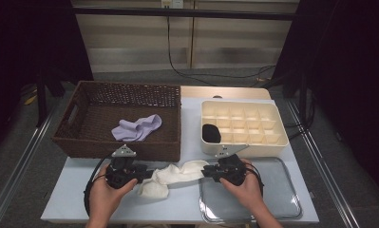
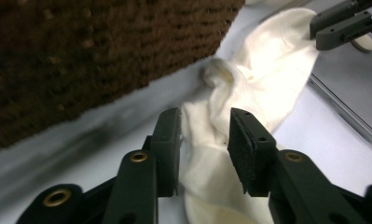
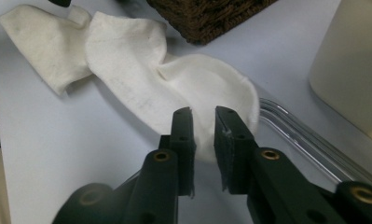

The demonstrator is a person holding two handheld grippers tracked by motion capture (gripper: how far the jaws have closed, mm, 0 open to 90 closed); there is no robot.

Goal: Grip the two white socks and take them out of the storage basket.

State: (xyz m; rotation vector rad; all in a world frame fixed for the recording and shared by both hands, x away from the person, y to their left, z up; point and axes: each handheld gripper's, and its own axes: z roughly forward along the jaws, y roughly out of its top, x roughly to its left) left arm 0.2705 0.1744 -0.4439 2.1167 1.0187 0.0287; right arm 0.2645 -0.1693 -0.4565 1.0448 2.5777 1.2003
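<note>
A cream-white sock (image 1: 175,175) lies twisted on the table between my two grippers. In the high view my left gripper (image 1: 146,173) points right at the sock's left half, and my right gripper (image 1: 205,171) points left at its right end. The left gripper view has the jaws of my left gripper (image 2: 204,121) standing apart with the sock (image 2: 267,60) running between them; the pads do not squeeze it. My right gripper (image 3: 203,116) has a narrow gap between its jaws, over the rounded end of the sock (image 3: 127,60), with no cloth pinched in the gap.
A brown wicker basket (image 1: 82,142) holding a lilac sock (image 1: 136,128) stands just behind the left hand. A cream divided box (image 1: 272,142) with a black item (image 1: 211,133) in one cell sits behind the right hand. A clear tray (image 1: 282,190) lies under the right hand.
</note>
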